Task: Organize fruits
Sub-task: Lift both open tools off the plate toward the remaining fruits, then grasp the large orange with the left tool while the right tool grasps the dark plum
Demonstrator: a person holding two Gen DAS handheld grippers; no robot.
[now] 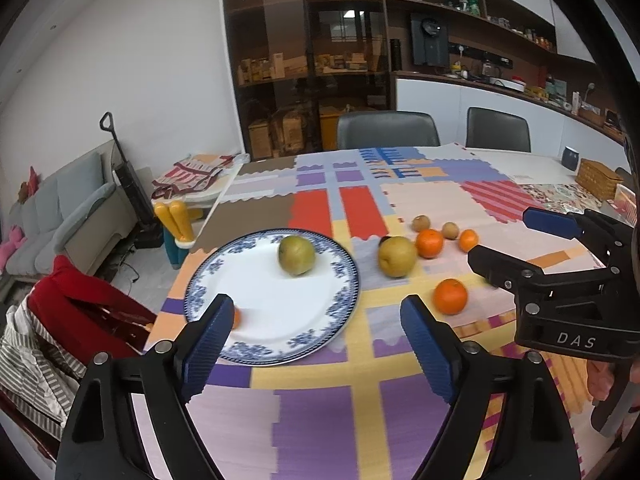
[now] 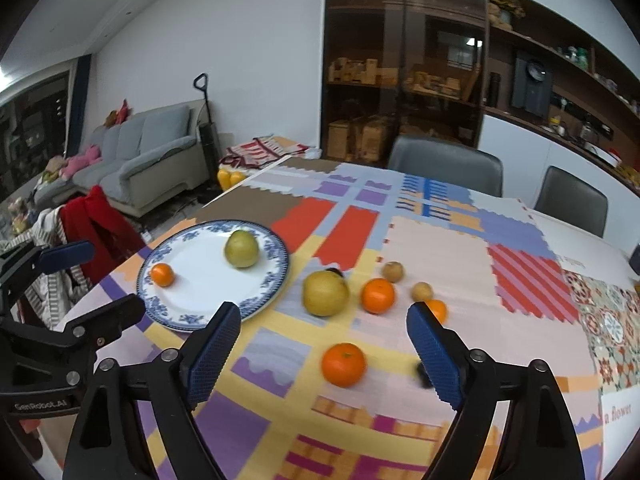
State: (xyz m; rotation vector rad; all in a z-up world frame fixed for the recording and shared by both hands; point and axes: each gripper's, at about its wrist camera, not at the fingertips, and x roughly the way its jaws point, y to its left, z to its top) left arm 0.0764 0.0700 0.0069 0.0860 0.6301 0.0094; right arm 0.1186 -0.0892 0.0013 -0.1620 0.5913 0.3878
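Both my left gripper [image 1: 316,344] and my right gripper [image 2: 324,348] are spread wide and hold nothing, above the patchwork tablecloth [image 2: 436,248]. The plate [image 2: 188,316] already carries a green pear [image 2: 241,249] and a small orange [image 2: 162,274], while a yellow pear [image 2: 325,293] and the nearest orange [image 2: 344,364] lie loose on the cloth. That orange looks light, firm and prone to roll, so I would pinch it across its middle, gently enough not to bruise it.
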